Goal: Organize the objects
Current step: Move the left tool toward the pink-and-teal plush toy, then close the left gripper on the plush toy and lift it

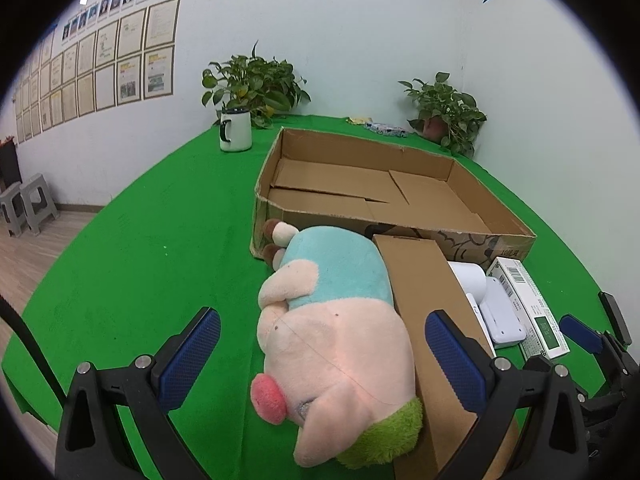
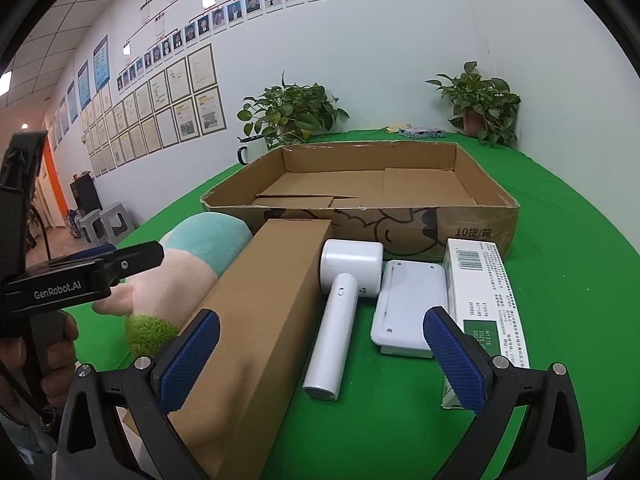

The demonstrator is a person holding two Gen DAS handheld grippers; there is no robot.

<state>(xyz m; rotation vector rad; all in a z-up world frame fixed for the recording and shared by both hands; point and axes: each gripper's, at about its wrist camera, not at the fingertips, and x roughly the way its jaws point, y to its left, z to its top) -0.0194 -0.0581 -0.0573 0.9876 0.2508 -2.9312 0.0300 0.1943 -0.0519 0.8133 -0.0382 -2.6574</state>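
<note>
Plush pig nearest in left wrist view, lying on green table betw. wide-open fingers of left gripper; nothing gripped, pads not touching plush. Long brown carton flush against plush's right side. Right gripper also spread wide, empty, hovering over table w/ white handheld device betw. its fingers, no contact. Flat white unit just right of device, then green-and-white box w/ barcode, beside right fingertip. Items lined up in row, front of big open cardboard tray, tray holding only loose flaps. White mug & two potted plants at table's back edge, well apart from row.
</note>
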